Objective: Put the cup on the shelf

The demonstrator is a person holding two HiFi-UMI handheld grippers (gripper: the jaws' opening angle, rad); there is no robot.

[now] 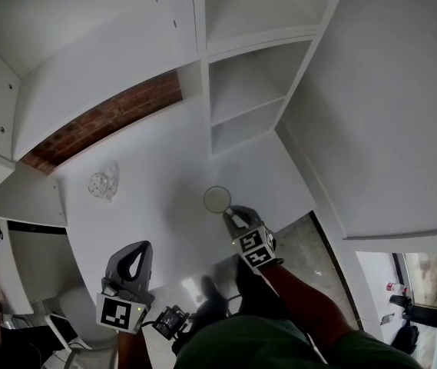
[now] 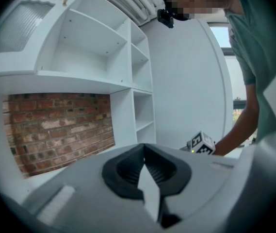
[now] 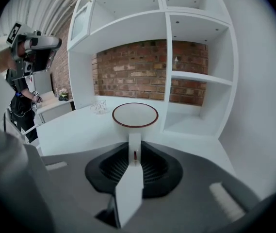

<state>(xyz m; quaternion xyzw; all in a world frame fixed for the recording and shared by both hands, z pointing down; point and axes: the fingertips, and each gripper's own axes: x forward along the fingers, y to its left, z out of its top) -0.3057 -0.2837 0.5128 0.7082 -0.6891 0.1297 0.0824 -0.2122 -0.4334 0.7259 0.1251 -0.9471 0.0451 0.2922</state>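
Nearest the person, the left gripper is held with its jaws brought together and nothing between them; no part is played by it in the carry. Just beyond, the right gripper is closed narrowly on the handle of the cup, a white cup with a dark red rim, kept upright with its mouth open to the ceiling. The cup is seen over the white counter, in front of the shelf unit; whether its base has cleared the surface cannot be settled from these views, though it appears to be raised.

A small clear glass object is left well apart to the left, so little danger is expected there. Farther back, the lowest compartment is found to the cup's right, with the brick wall behind.

The main hazard is judged to be the thin grip: with only the handle pinched, the cup could be swung or tipped. The rim could also be knocked against an upright divider if the approach is made too low or skewed.
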